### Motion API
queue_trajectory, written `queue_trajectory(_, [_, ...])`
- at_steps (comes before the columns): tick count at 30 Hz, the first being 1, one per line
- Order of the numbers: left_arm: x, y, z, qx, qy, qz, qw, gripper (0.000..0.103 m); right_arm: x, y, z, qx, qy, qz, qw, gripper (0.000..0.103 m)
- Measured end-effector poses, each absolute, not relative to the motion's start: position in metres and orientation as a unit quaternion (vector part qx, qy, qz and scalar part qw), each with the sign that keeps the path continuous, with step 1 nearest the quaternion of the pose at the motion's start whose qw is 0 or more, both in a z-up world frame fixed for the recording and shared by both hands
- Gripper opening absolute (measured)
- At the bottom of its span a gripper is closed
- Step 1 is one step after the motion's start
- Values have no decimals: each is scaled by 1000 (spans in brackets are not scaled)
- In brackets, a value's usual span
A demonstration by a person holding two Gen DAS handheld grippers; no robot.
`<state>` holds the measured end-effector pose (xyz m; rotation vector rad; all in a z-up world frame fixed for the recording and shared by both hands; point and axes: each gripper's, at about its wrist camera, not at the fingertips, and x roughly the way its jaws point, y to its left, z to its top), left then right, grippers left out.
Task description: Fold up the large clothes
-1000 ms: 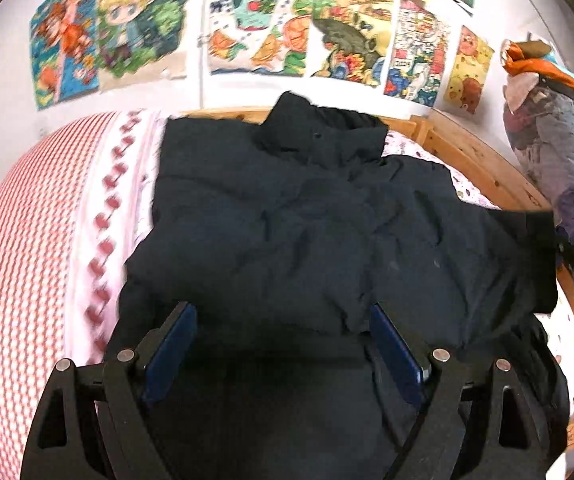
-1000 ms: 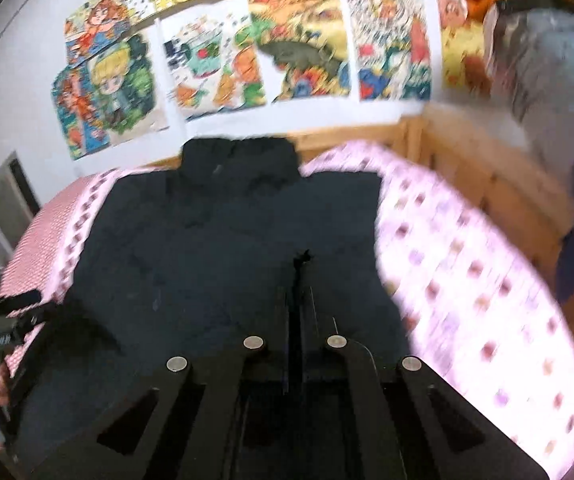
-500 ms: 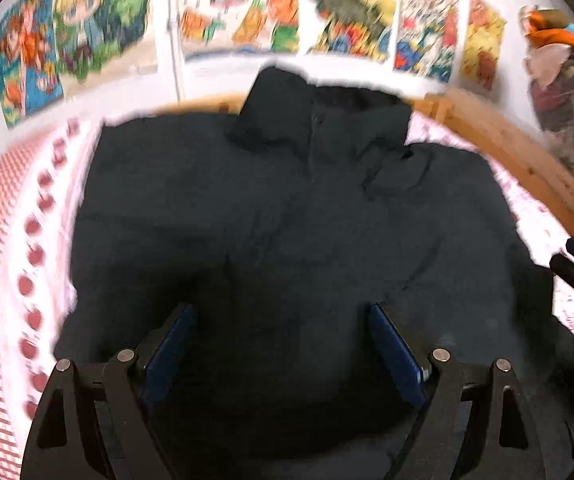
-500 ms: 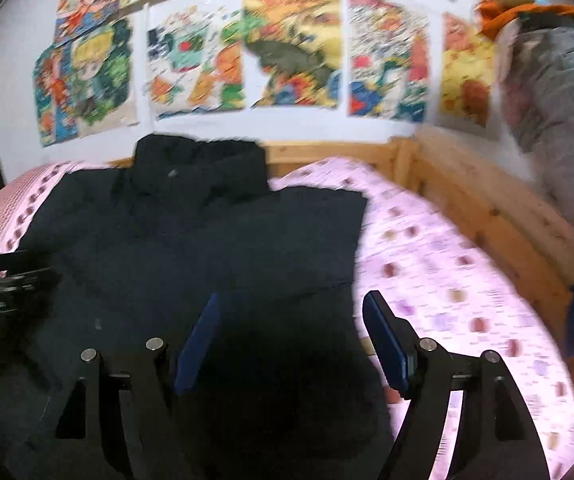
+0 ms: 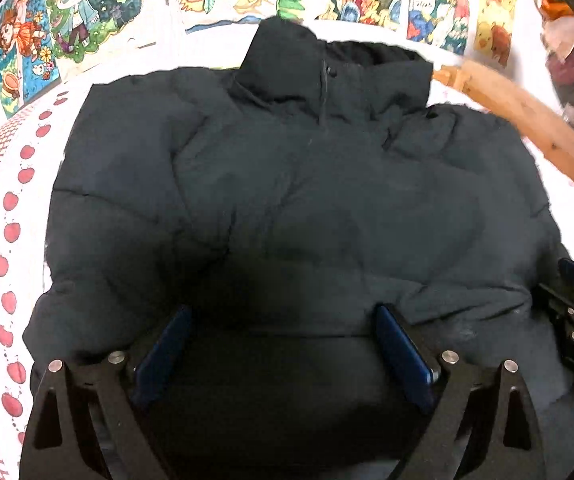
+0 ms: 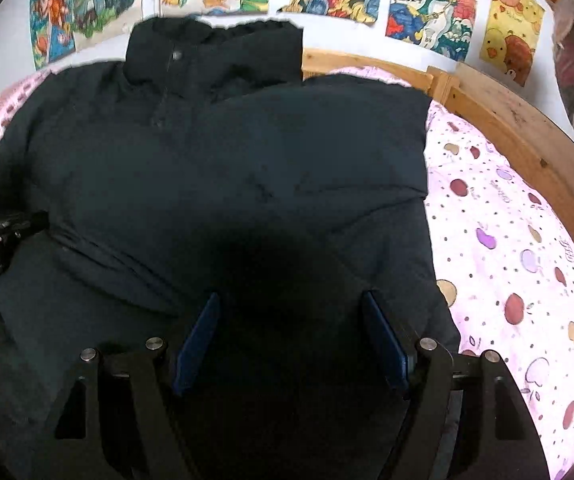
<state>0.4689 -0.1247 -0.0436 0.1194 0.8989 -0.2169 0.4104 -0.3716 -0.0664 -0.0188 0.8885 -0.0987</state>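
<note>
Right gripper (image 6: 291, 336) jaws now apart, earlier together, left gripper (image 5: 281, 346) jaws unchanged apart, black jacket (image 5: 287, 208) beneath both, wooden bed frame (image 6: 527, 132) at 2 o'clock.

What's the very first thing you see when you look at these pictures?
A big puffy black jacket fills the middle, spread flat on a bed with a pink fruit-print sheet. Behind it, bright cartoon posters cover the wall above the wooden bed frame. At the bottom, the left gripper and right gripper hover open over the jacket's hem.

A home bedroom: wooden-framed bed (image 6: 519, 128), apple-print sheet (image 6: 519, 248), cartoon posters (image 6: 427, 4).
</note>
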Motion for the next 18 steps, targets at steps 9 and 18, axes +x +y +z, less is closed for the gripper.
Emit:
queue_trajectory(9, [389,-107,59,16,348,-150,925,94,338,-387,24,76,350,-40,933,70])
queue_trajectory(18, [303,-73,140,-22,320,-155,934,98,262,-370,97,70,306,-35,949,85])
